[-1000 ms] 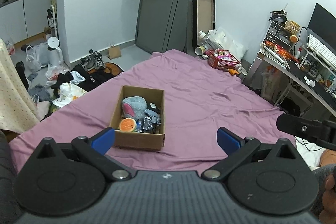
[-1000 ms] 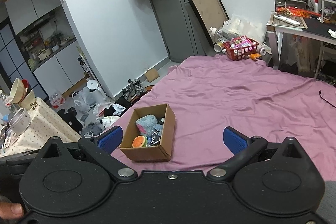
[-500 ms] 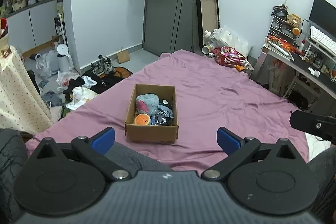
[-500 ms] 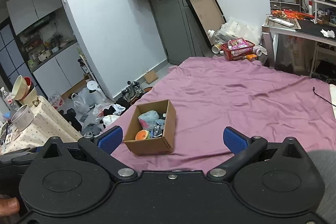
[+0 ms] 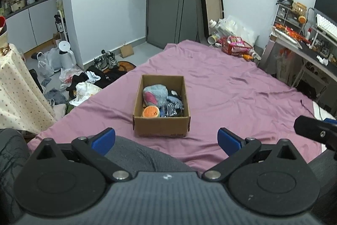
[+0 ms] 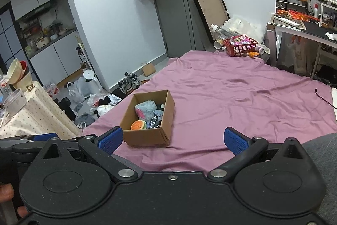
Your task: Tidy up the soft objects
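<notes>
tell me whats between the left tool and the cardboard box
In the left wrist view, a grey-clad leg and a bare strip of purple sheet lie between the open left tool and the cardboard box.

I see a matt cardboard box (image 5: 161, 127) at twelve o'clock on a smooth, faintly sheeny purple sheet (image 5: 231, 98); inside, a fuzzy blue plush (image 5: 154, 94) and crinkly glossy plastic (image 5: 169, 112).

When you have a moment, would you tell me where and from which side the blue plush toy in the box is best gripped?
Probably the blue plush toy's rounded upper body, taken from straight above: it sits highest in the cardboard box, whose upright walls block any sideways approach. Both tools, left and right, are open.
</notes>
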